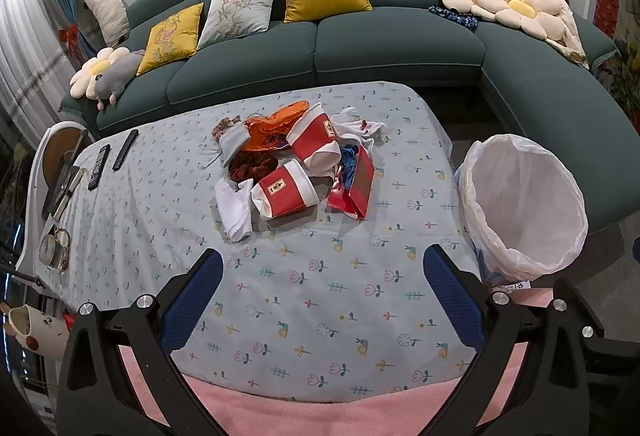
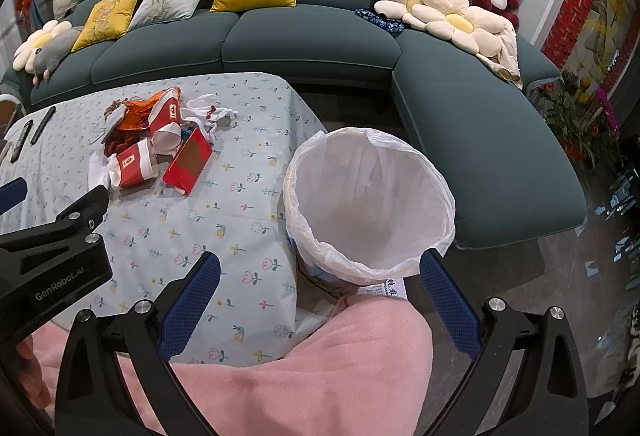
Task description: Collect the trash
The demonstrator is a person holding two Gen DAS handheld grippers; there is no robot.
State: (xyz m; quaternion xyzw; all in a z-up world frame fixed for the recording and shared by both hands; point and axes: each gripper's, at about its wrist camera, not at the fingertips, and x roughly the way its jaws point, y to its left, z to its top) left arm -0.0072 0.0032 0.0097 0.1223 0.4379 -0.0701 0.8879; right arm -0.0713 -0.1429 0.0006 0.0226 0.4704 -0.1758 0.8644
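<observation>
A heap of trash lies mid-table: two crushed red-and-white paper cups (image 1: 286, 194) (image 2: 134, 164), a red paper bag (image 1: 358, 188) (image 2: 188, 160), an orange wrapper (image 1: 276, 124), white tissues (image 1: 234, 208) and dark red scraps. A bin lined with a white bag (image 1: 524, 204) (image 2: 368, 204) stands off the table's right edge. My left gripper (image 1: 320, 272) hovers open over the floral cloth, short of the heap, nothing between its blue pads. My right gripper (image 2: 320, 272) is open above the bin's near rim, holding nothing.
Two remotes (image 1: 114, 156) and a glass item (image 1: 54, 252) lie at the table's left end. A teal sofa (image 1: 400, 40) with cushions and plush toys wraps behind and right. A person's pink-clad lap (image 2: 304, 384) is below the grippers.
</observation>
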